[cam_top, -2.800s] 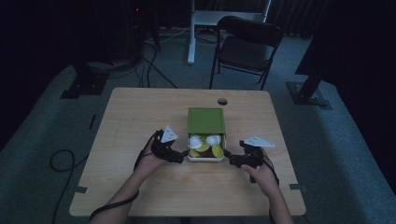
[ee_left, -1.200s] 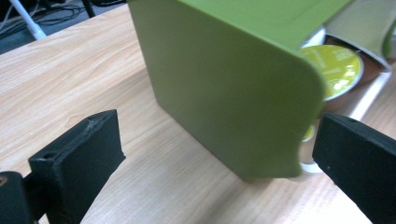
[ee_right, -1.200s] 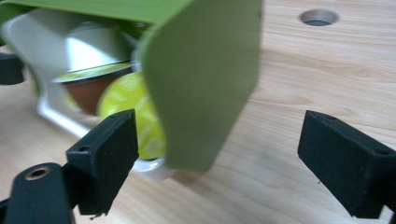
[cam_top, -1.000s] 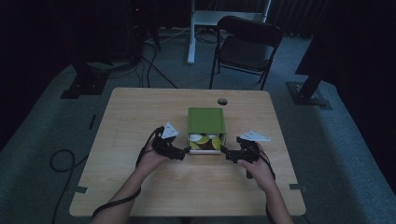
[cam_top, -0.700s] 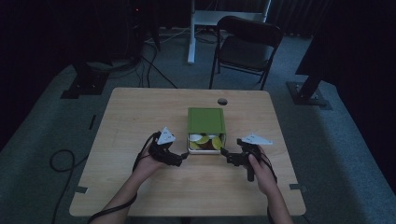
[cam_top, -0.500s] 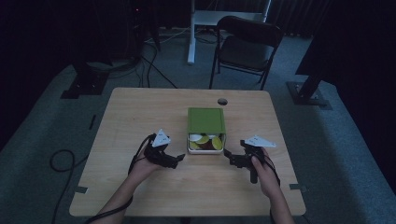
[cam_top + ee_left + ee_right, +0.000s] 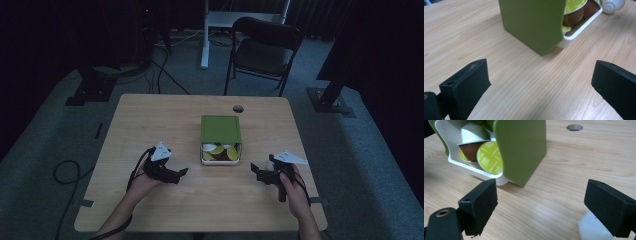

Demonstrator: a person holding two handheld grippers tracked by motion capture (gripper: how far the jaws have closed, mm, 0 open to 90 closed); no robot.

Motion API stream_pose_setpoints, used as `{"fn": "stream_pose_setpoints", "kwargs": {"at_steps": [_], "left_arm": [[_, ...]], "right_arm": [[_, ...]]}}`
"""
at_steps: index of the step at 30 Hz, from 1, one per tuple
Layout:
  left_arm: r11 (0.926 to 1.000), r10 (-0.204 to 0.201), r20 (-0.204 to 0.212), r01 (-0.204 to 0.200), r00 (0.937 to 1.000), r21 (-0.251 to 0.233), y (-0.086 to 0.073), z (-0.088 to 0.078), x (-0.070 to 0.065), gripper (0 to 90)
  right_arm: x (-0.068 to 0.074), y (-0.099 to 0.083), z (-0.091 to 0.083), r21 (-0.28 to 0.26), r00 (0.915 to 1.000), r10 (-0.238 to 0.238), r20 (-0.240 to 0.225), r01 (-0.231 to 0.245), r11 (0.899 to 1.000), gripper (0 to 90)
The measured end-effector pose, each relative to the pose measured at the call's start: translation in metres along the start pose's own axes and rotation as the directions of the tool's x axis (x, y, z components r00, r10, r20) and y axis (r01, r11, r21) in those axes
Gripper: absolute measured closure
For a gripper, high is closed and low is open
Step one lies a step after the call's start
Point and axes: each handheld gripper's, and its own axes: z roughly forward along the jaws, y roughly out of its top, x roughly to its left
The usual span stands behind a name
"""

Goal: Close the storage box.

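High view: both grippers rest apart from a green box of capsules

A boxy green sleeve [image 7: 220,129] sits mid-table on pale wood-grain table [image 7: 150,125], its white plastic drawer [image 7: 220,161] poking out toward the person with round foil-topped capsules [image 7: 218,150] inside, yellow-green, white and brown. The left gripper [image 7: 182,172] lies left of it, jaws spread wide on nothing. The right gripper [image 7: 257,173] lies right of it, jaws equally wide, a small white object [image 7: 594,230] just beside one blocky black pad.

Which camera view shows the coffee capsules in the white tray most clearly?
The right gripper view: the coffee capsules sit close, their green foil lids and brown cups distinct inside the white tray. The left gripper view shows a few capsules at the tray's edge past the green sleeve. The high view shows small coloured discs.
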Motion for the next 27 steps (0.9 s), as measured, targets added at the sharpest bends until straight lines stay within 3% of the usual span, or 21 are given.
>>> {"fn": "stream_pose_setpoints", "kwargs": {"at_steps": [15, 27], "left_arm": [[0.9989, -0.033, -0.062, 0.035, 0.9975, 0.031, -0.03, -0.021, 0.021, 1.5], [0.9956, -0.073, -0.119, 0.08, 0.9902, 0.049, -0.061, -0.038, 0.036, 1.5]], "right_arm": [[-0.023, -0.021, -0.026, -0.005, 0.9972, 0.032, 0.068, -0.031, 0.999, 11.1], [-0.038, -0.038, -0.04, 0.0, 0.9876, 0.056, 0.147, -0.057, 0.998, 11.1]]}}
